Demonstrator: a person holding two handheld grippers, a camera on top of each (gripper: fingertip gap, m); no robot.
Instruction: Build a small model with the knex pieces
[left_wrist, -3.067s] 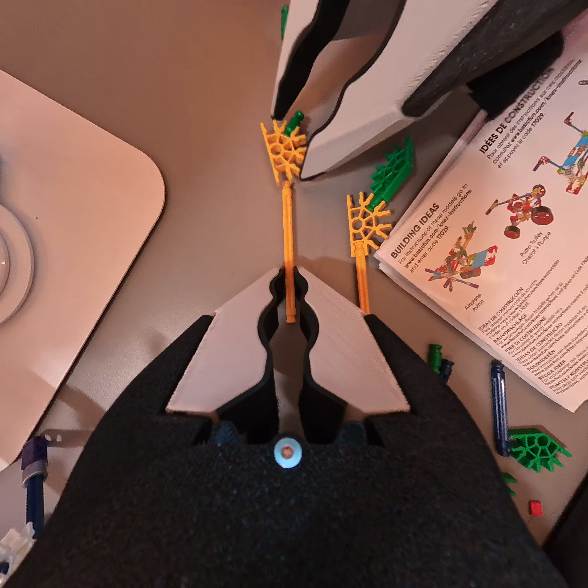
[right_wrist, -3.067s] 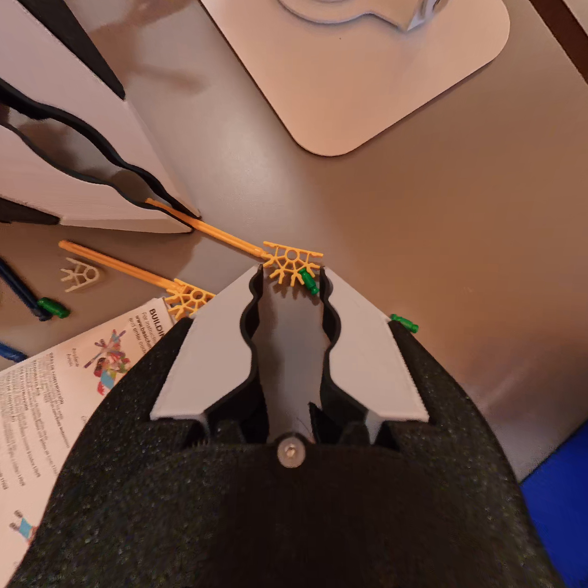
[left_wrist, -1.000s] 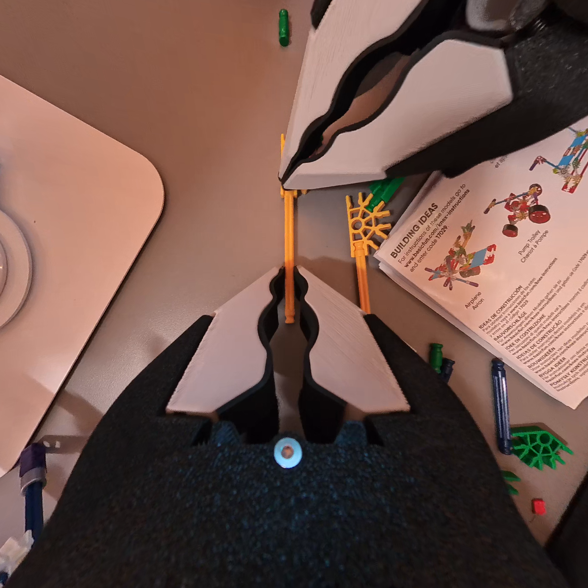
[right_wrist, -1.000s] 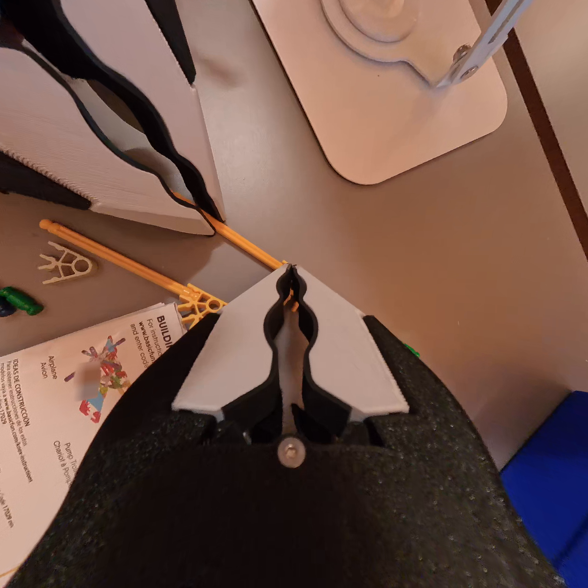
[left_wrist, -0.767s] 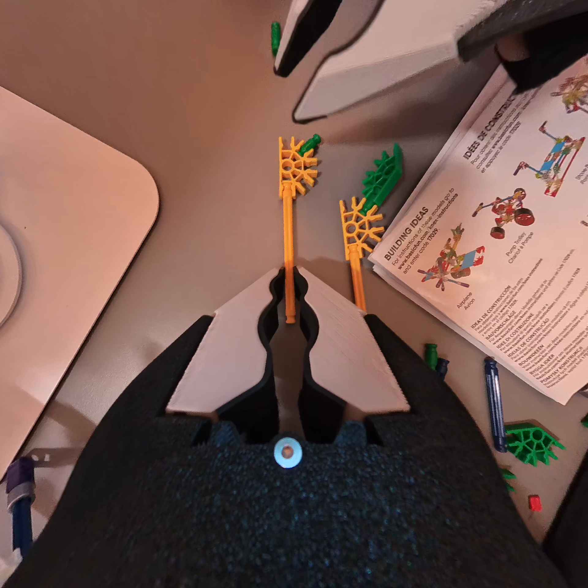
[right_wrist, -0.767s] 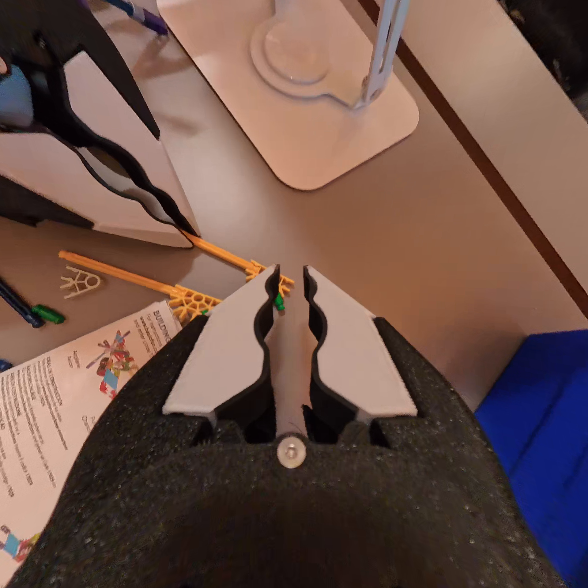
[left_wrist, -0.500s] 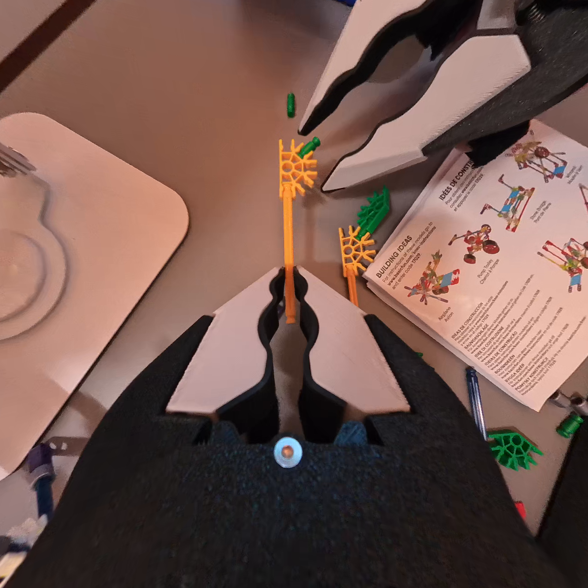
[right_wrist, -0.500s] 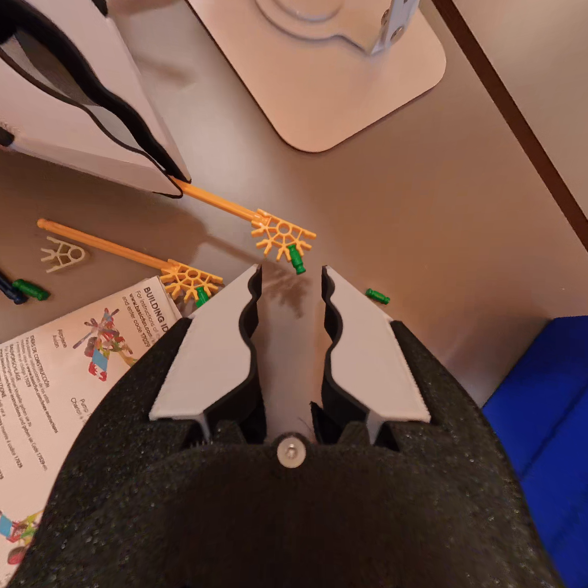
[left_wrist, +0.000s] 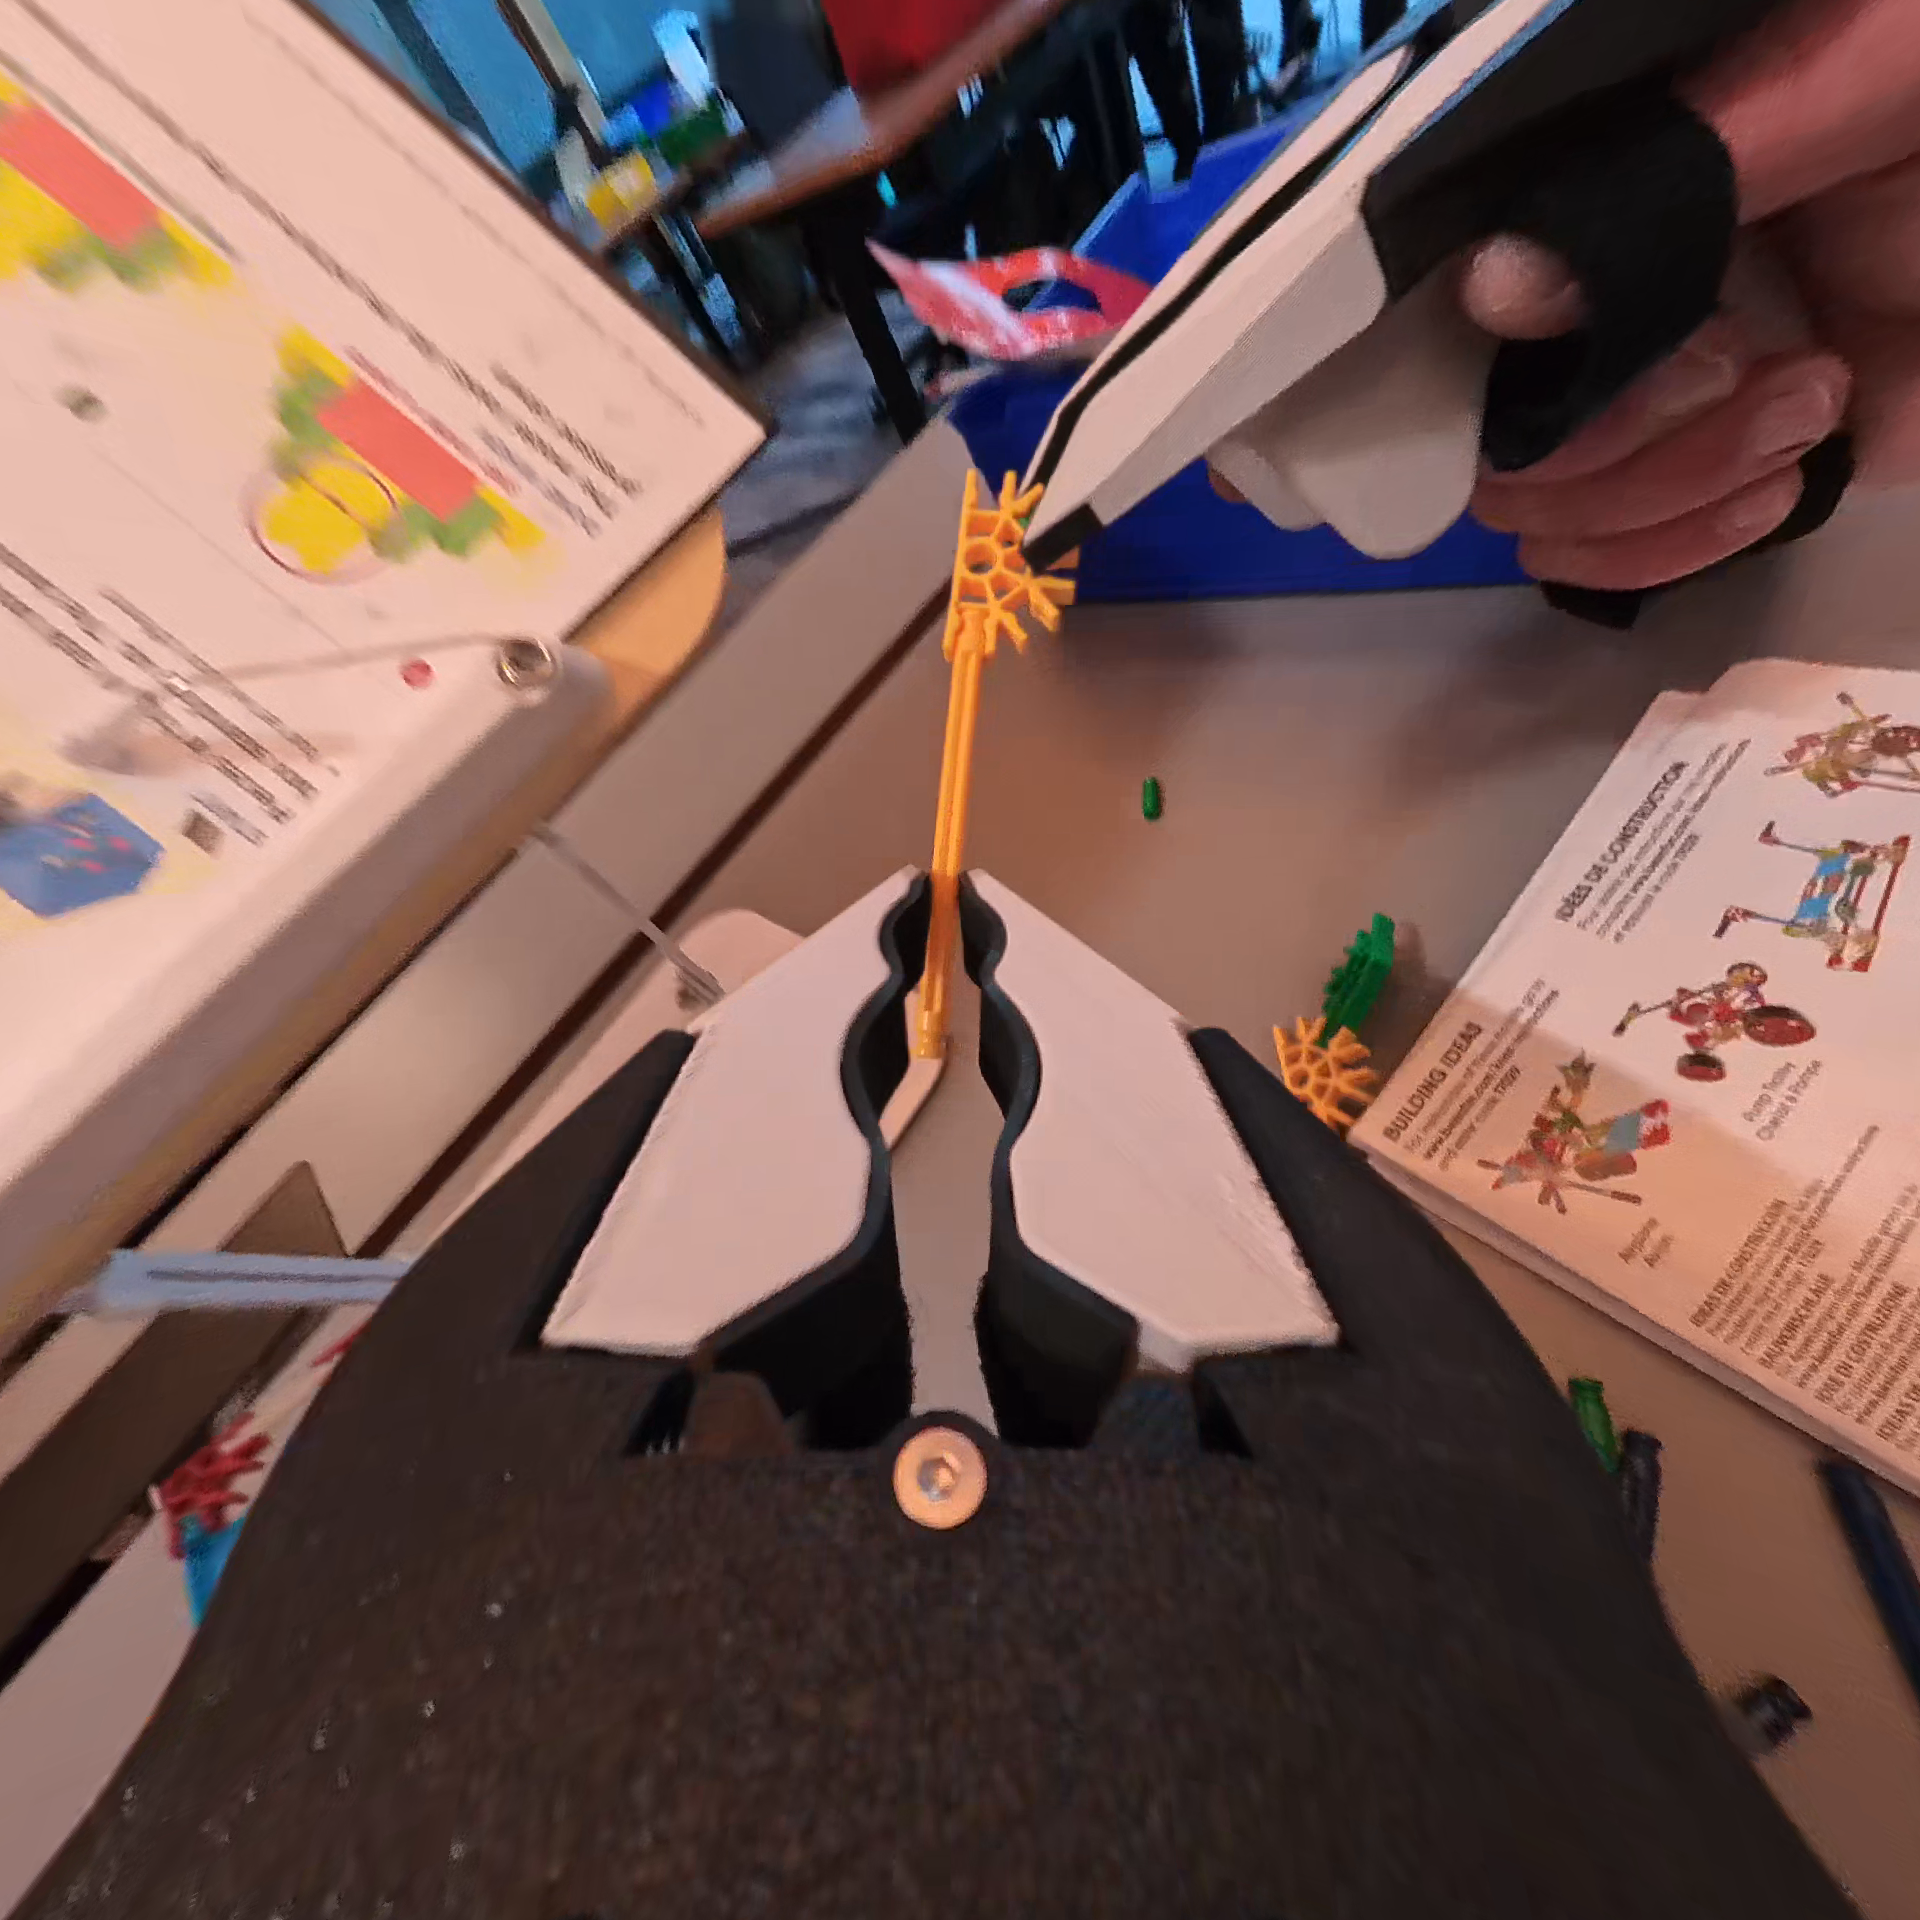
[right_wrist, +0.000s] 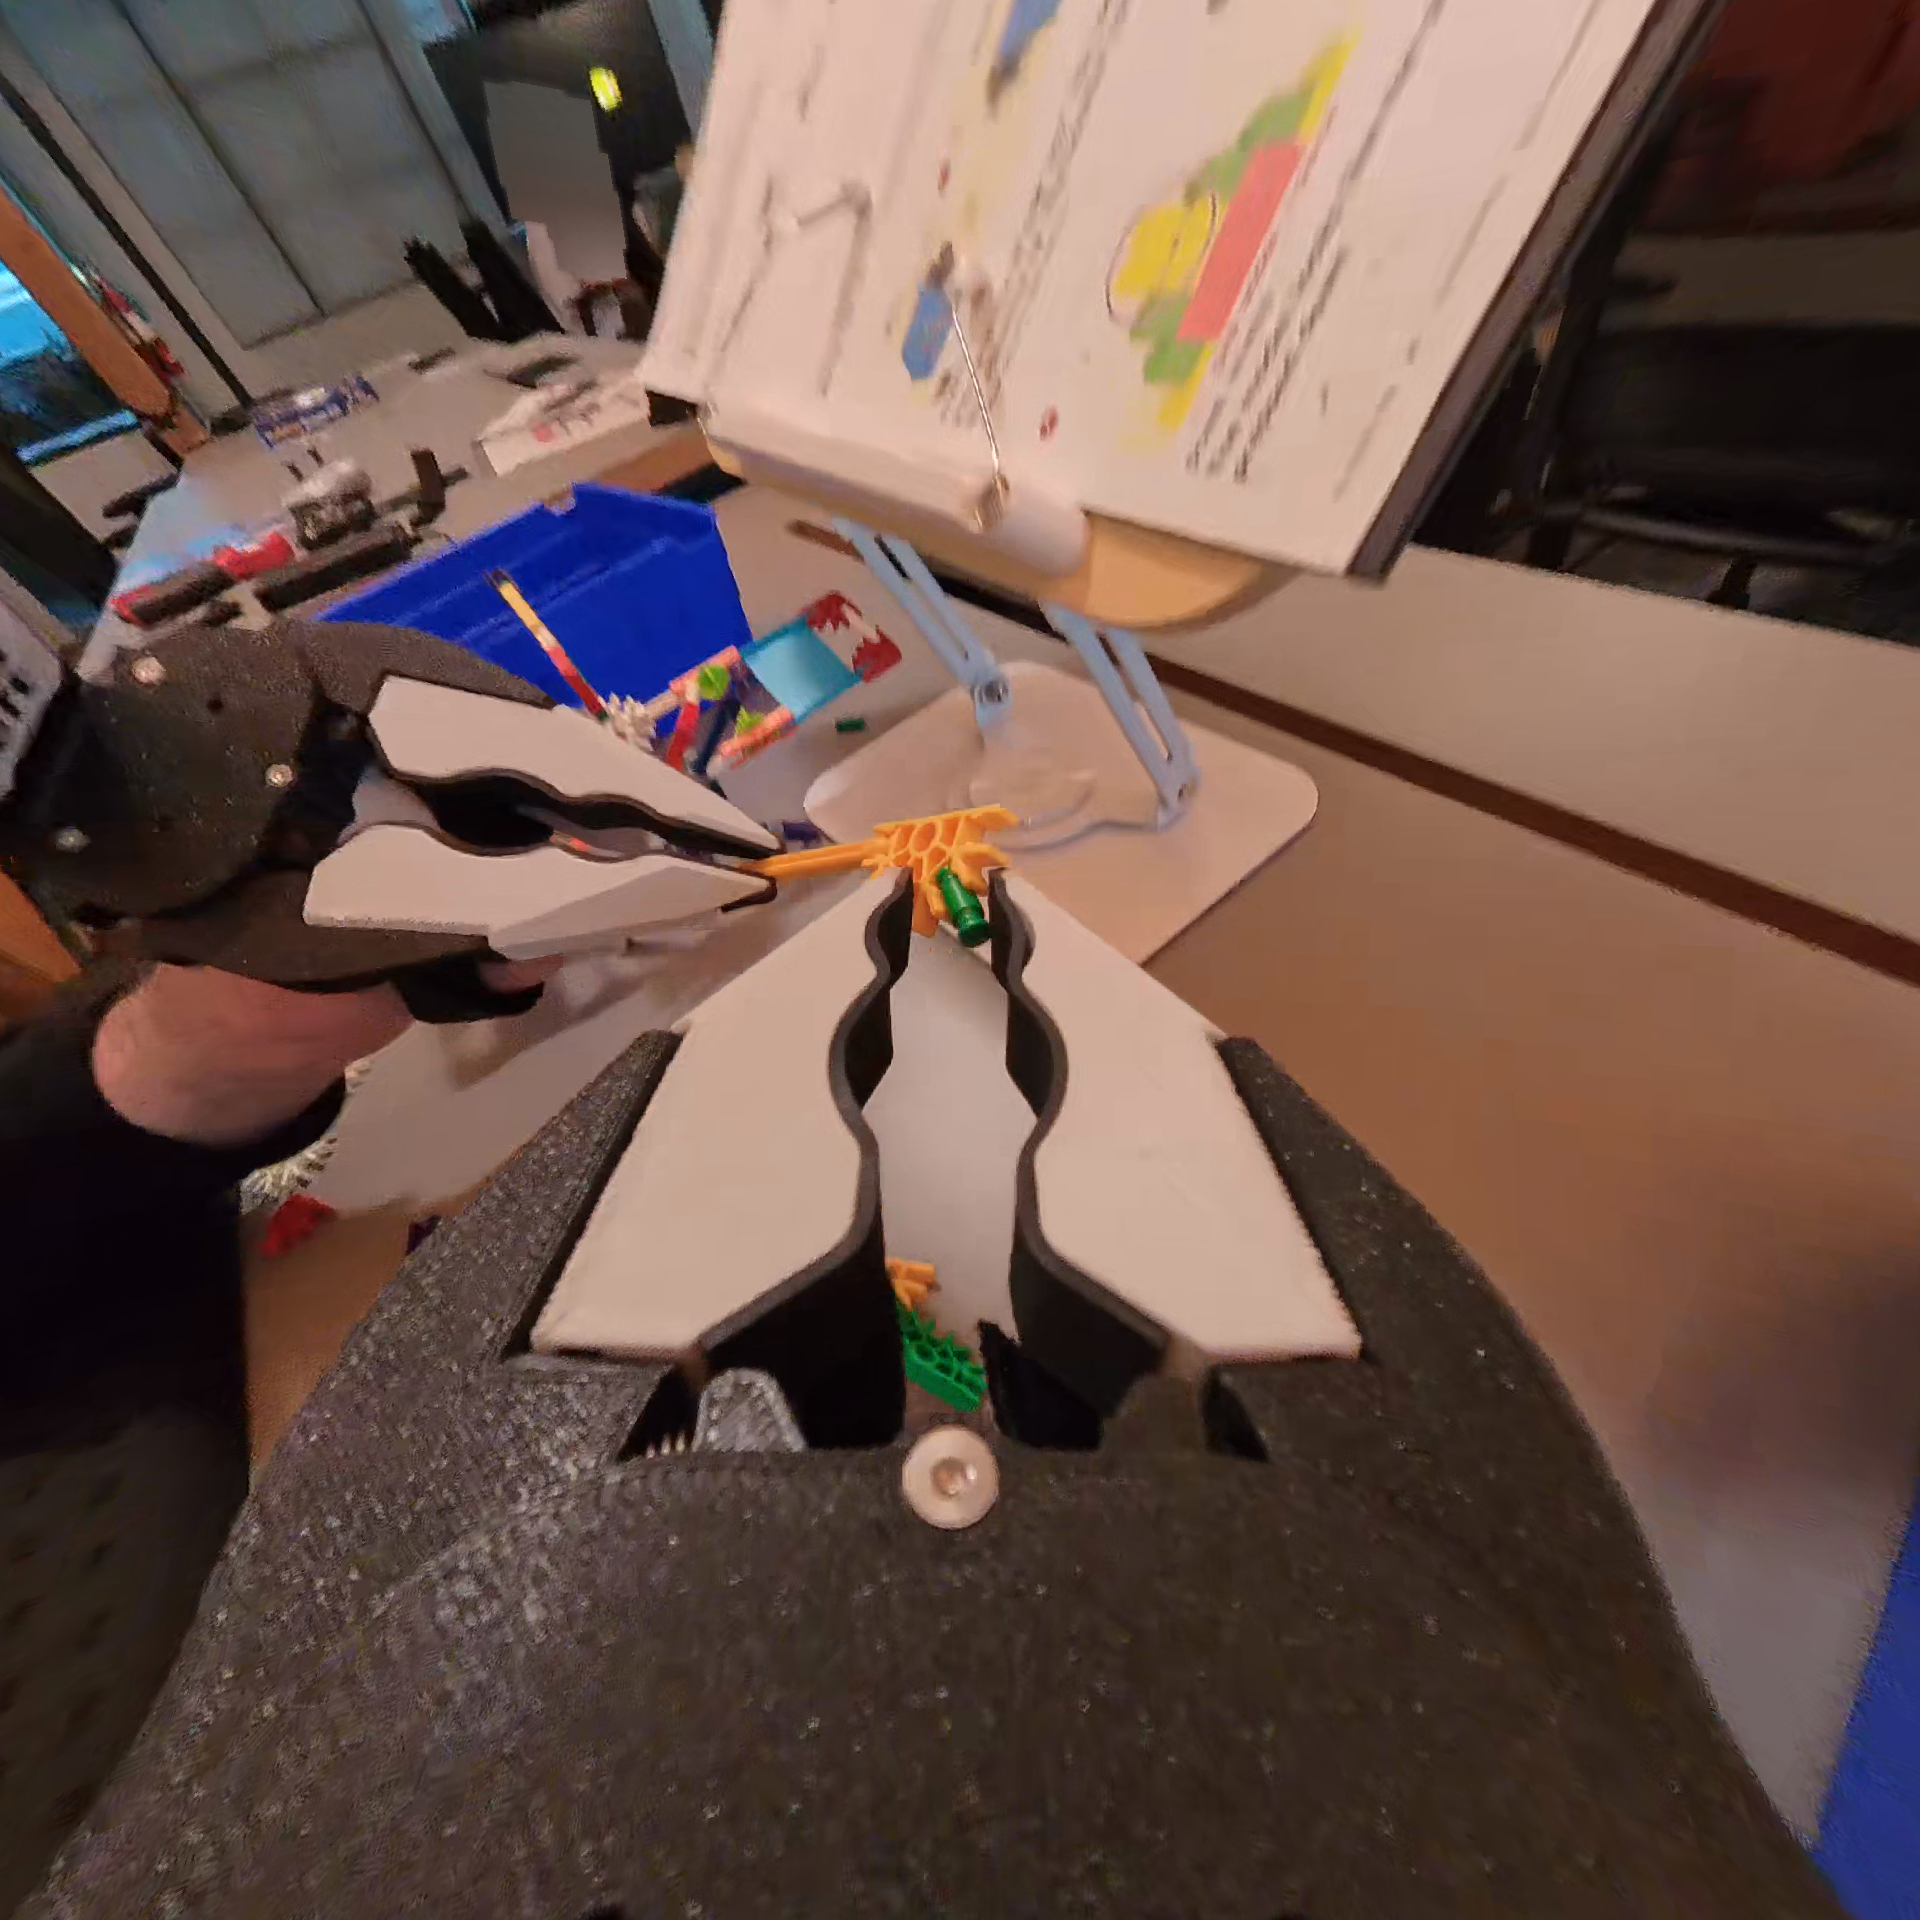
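Note:
My left gripper (left_wrist: 943, 891) is shut on the lower end of an orange rod (left_wrist: 954, 769), held up off the table. The rod ends in an orange snowflake connector (left_wrist: 995, 566). My right gripper shows at the top right of the left wrist view, held by a hand, with its tip on the connector. In the right wrist view my right gripper (right_wrist: 943, 891) has its jaws narrowed around a spoke of the connector (right_wrist: 935, 836) and a short green rod (right_wrist: 961, 906) plugged into it; both seem to touch the pads. The left gripper (right_wrist: 764, 868) comes in from the left.
A book stand with an open book (right_wrist: 1143, 260) stands behind on its base (right_wrist: 1226, 831). An instruction leaflet (left_wrist: 1662, 1039) lies to the right, with a second orange connector (left_wrist: 1328, 1070) and a green connector (left_wrist: 1361, 971) beside it. A loose green rod (left_wrist: 1150, 798), a blue bin (right_wrist: 582, 592) and a colourful model (right_wrist: 769, 686) are nearby. There is about 7 centimeters between the tips of the two grippers. The open book (right_wrist: 1143, 260) is about equally far from each gripper, around 15 centimeters. The left camera catches it too, in the left wrist view (left_wrist: 298, 534).
Both grippers have risen from the table with the rod and connector, and the views have tilted up. The right gripper's jaws, open half a second ago, have narrowed around the connector and green rod.

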